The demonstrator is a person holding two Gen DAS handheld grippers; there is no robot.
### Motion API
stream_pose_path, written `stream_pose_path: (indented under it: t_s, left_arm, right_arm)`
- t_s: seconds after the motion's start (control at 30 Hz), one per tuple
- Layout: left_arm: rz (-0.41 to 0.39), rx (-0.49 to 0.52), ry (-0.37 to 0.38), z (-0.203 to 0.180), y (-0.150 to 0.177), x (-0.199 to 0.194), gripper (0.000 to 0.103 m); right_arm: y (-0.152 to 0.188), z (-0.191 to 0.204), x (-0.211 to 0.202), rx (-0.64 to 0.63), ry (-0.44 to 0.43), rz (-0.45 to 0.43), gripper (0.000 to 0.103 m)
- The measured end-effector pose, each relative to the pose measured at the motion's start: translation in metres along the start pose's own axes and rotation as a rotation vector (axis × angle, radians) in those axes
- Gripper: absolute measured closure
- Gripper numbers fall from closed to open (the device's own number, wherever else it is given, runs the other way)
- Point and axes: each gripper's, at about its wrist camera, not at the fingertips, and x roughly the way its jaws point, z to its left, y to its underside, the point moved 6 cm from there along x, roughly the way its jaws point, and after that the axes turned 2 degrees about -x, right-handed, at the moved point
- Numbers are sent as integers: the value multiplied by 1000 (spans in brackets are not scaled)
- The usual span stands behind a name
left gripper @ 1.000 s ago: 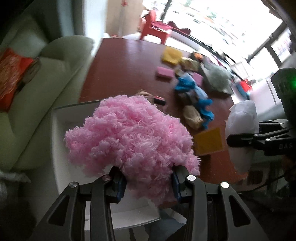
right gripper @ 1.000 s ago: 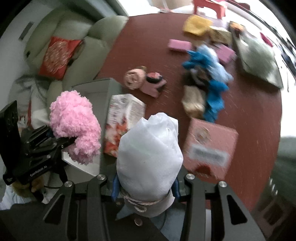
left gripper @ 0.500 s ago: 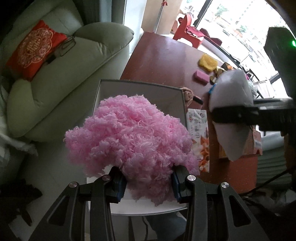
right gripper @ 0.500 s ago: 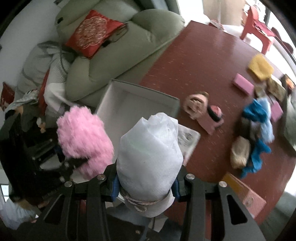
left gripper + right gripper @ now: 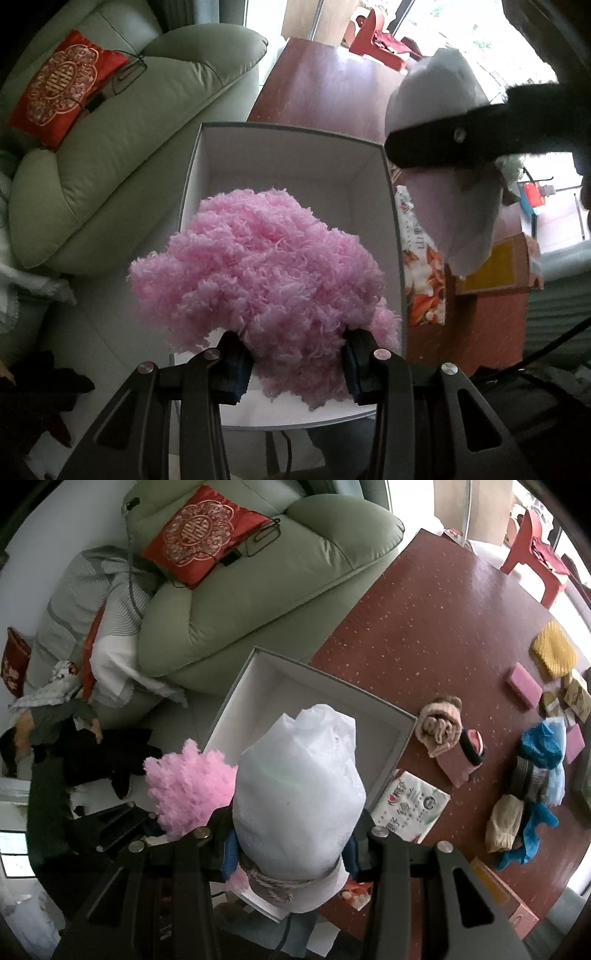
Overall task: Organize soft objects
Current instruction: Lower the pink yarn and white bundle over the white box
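- Living-room clutter surrounds an open white cardboard box (image 5: 291,177), which sits at the edge of a dark red speckled table (image 5: 424,627) and serves as the landmark below.
- Left of the box stands a pale green padded sofa (image 5: 122,147) with a red embroidered cushion (image 5: 62,88) on it.
- Over the near half of the box hangs a fluffy pink yarn pompom (image 5: 266,273); the left gripper (image 5: 293,363) has its jaws closed in on the lower part, pads pressed into the fibres.
- Over the box's right wall, just beside the pompom, hangs a white plastic-wrapped bundle tied with cord (image 5: 299,797); the right gripper (image 5: 291,845) clamps its tied end, jaws partly closed around it.
- Right of the box lie a printed tissue pack (image 5: 410,805), a rolled beige cloth (image 5: 441,727) and blue fabric (image 5: 543,746), all on the table.
- Risk, as I judge it: both loads crowd the same opening, so the grippers may collide, or one may knock the other's item out past the rim.
- Loose yarn may also snag on the pads at release, dragging the pompom back out.
- Released where it hangs, the bundle could land on the wall and roll onto the tissue pack.
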Motion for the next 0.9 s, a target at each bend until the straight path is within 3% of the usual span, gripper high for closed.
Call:
stream_pose_path:
  t_s: [0.53,0.9]
  left_arm:
    - [54,-10,5,5,-1,18,62]
    - [103,-38,-13,12,-4,48,61]
  right_arm:
    - [-17,-14,19,30,42,17,56]
    - [-28,-17,62,48,49,74,56]
